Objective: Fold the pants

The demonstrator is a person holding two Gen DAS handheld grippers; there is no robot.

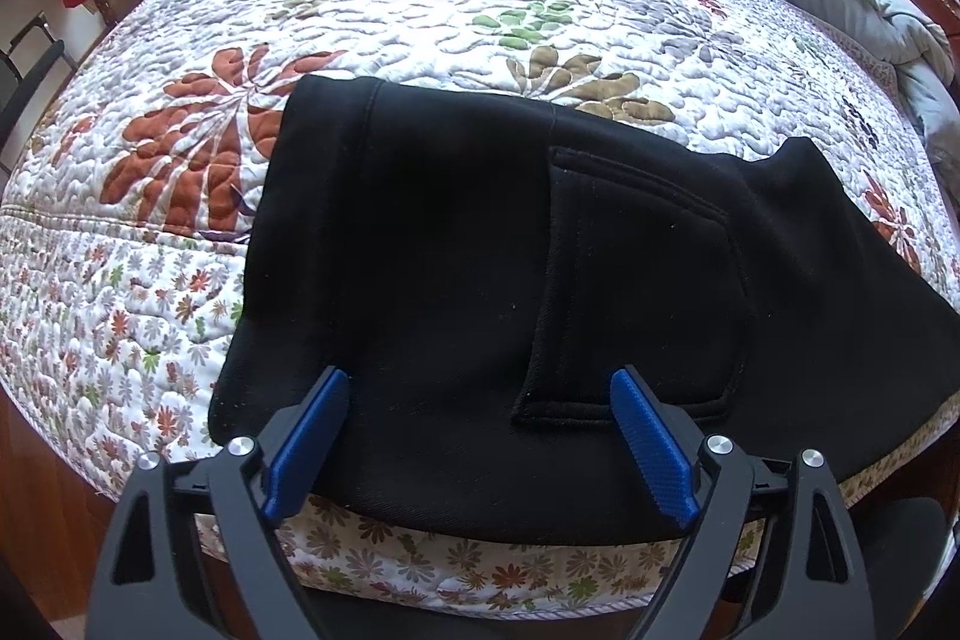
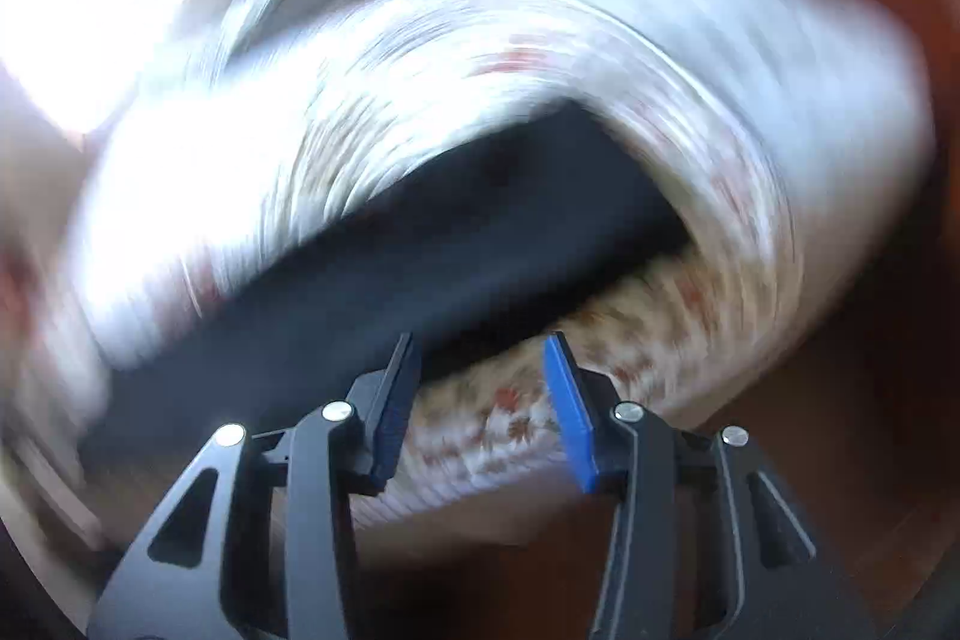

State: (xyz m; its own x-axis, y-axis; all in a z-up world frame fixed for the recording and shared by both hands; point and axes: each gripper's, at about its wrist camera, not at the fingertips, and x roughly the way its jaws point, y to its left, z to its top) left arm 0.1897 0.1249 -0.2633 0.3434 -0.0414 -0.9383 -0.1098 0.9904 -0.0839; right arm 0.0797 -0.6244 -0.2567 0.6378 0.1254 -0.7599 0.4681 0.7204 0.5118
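With the black pants (image 1: 468, 292) folded on the bed's quilt (image 1: 420, 16), my left hand-held gripper (image 1: 480, 388) hovers above them, jaws wide and empty. My right hand-held gripper (image 2: 483, 352) (view blurred) is partly parted, holding nothing; next, I judge, comes gripping the hem at 6 o'clock for a final fold.

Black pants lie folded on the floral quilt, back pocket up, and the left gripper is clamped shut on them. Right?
Not quite. In the left wrist view the left gripper has its jaws wide open above the pants, gripping nothing. The quilt and pocket are as stated.
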